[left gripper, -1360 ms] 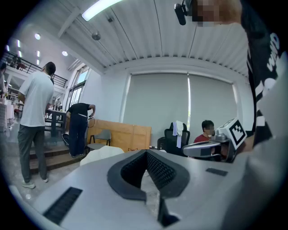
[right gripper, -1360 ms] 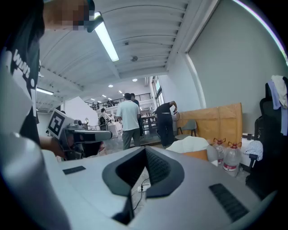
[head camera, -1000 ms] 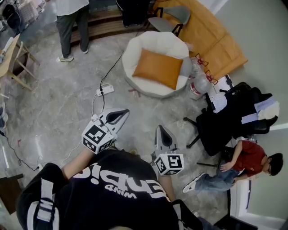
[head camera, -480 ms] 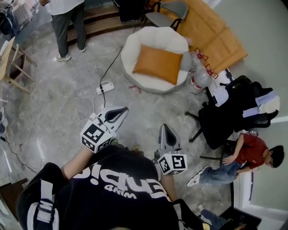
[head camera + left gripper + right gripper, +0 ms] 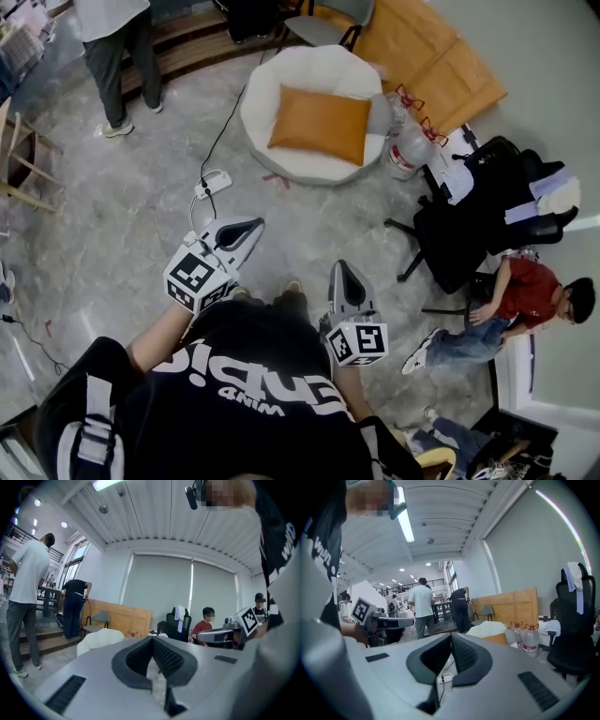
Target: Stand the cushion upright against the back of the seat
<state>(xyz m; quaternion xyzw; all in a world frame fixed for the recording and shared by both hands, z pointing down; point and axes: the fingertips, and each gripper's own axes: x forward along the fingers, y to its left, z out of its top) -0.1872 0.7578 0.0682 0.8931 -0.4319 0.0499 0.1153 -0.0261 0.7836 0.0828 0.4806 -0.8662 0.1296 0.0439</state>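
Observation:
An orange cushion (image 5: 321, 123) lies flat on a round white seat (image 5: 267, 84) near the top of the head view. The seat shows as a white hump (image 5: 99, 639) in the left gripper view, and seat with cushion edge (image 5: 496, 638) appear in the right gripper view. My left gripper (image 5: 255, 225) and right gripper (image 5: 340, 268) are both held over the marble floor, well short of the seat, pointing toward it. Both are shut with nothing between the jaws.
A white power strip (image 5: 214, 182) with a black cable lies on the floor between me and the seat. Two water bottles (image 5: 409, 145) stand right of the seat. A black office chair (image 5: 469, 234) and a seated person (image 5: 525, 300) are at right. Another person (image 5: 108, 52) stands at upper left.
Both grippers have moved a little forward toward the seat. The seat and cushion sit higher and slightly further left in the head view. The jaws stayed shut.

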